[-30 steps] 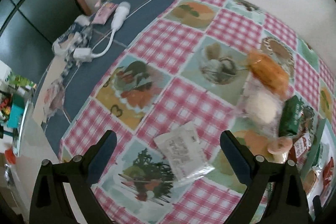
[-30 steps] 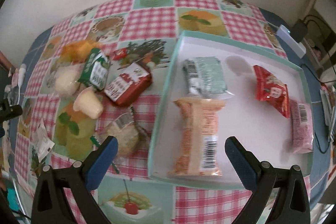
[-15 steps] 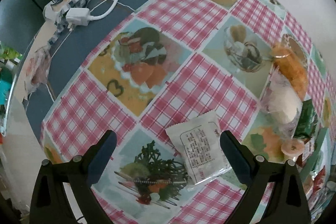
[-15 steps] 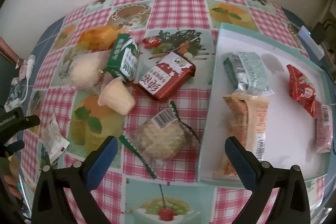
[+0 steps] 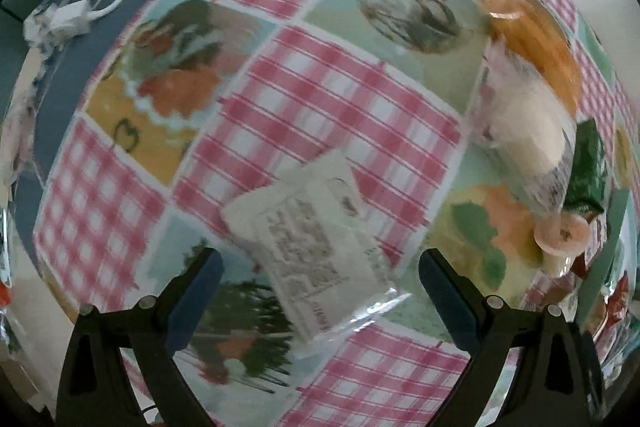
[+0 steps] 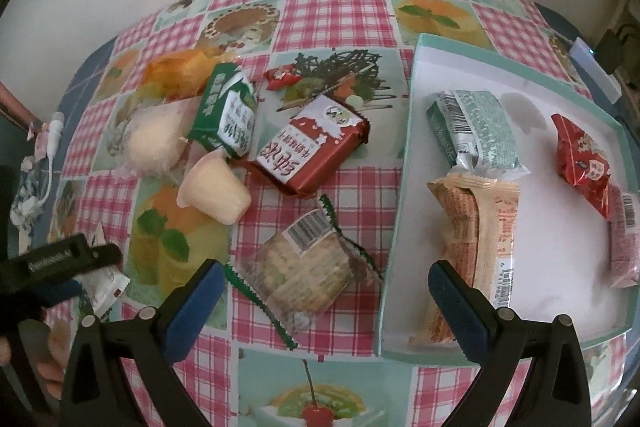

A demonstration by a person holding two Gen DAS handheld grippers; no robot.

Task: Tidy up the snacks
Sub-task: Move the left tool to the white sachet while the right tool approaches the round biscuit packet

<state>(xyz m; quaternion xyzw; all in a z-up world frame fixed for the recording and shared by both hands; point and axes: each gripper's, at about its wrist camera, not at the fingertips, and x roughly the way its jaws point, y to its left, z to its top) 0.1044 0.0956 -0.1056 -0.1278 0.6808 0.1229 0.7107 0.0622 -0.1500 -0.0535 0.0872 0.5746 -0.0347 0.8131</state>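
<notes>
A white sachet (image 5: 316, 247) lies flat on the checked tablecloth, and my left gripper (image 5: 320, 261) hangs open just over it, one finger on each side. My right gripper (image 6: 326, 271) is open above a clear cracker packet (image 6: 308, 259) that lies left of the mint tray (image 6: 400, 187). The tray holds a green packet (image 6: 472, 131), an orange packet (image 6: 476, 239), a red packet (image 6: 584, 163) and a pink bar (image 6: 624, 235). Loose on the cloth are a red carton (image 6: 316, 147), a green carton (image 6: 228, 111), a jelly cup (image 6: 214, 189) and two wrapped buns (image 6: 156, 139).
A white charger and cable (image 5: 68, 19) lie on the blue strip at the table's far left. A power adapter (image 6: 592, 59) sits beyond the tray's far corner. A wall runs close behind the table. A hand (image 6: 48, 359) holds the left gripper at the lower left.
The left gripper has come down and forward, so the white sachet now lies between its fingers. The right gripper has swung left from over the tray to over the cracker packet.
</notes>
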